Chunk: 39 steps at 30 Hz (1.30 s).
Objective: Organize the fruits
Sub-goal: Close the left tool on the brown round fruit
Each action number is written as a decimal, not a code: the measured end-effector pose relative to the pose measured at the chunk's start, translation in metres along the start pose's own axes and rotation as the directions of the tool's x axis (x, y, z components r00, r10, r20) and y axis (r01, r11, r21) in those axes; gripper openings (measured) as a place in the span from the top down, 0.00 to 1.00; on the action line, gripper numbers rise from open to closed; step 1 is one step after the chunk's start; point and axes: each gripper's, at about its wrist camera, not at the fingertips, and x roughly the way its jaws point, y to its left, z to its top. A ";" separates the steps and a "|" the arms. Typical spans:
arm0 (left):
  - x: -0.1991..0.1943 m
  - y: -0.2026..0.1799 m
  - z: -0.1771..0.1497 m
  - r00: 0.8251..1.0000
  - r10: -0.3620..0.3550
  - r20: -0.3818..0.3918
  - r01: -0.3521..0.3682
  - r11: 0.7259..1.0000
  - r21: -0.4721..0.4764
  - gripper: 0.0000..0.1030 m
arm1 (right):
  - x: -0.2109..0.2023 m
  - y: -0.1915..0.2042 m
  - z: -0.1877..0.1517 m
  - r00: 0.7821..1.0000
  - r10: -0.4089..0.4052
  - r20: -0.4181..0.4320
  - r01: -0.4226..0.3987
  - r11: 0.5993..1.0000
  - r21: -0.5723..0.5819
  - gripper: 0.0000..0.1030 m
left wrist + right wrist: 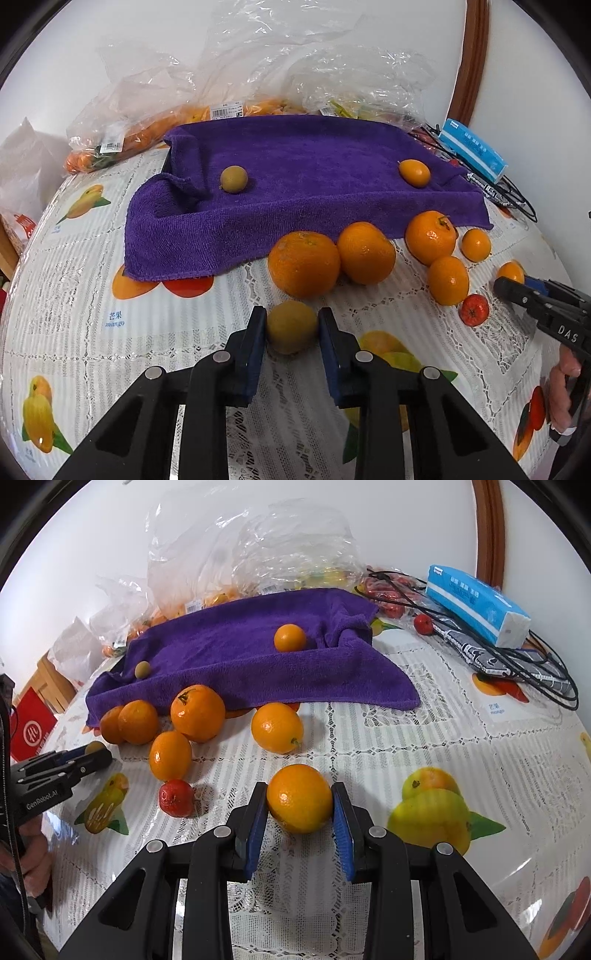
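My left gripper (291, 325) is shut on a small yellow-brown fruit (291, 326) just above the tablecloth. My right gripper (300, 799) is shut on a small orange (299, 798) near the table. A purple towel (295, 177) lies over a tray behind; a second yellow-brown fruit (233, 179) sits on its left and a small oval orange (414, 172) on its right. Several loose oranges (303, 264) and a small red fruit (473, 310) lie on the table in front of the towel. The right gripper also shows at the right edge of the left wrist view (517, 284).
Clear plastic bags (147, 110) of fruit stand behind the towel. A blue tissue pack (480, 603), black cables (535, 664) and a patterned pouch (480, 657) lie at the back right. The table (424, 738) has a lace cloth with fruit prints.
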 end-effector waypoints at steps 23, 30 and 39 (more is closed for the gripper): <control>-0.002 0.006 0.002 0.996 -0.089 0.013 0.090 0.996 -0.018 0.74 | 0.000 0.002 -0.001 1.000 -0.017 -0.002 0.017 0.999 -0.027 0.67; -0.011 0.005 0.000 0.988 -0.139 0.070 0.140 0.990 -0.017 0.74 | -0.004 0.003 -0.002 1.000 0.008 0.016 -0.008 0.999 -0.033 0.67; -0.021 0.005 -0.003 0.981 -0.151 0.126 0.154 0.988 -0.018 0.74 | -0.011 0.000 -0.002 0.998 -0.008 0.055 0.008 1.000 -0.008 0.67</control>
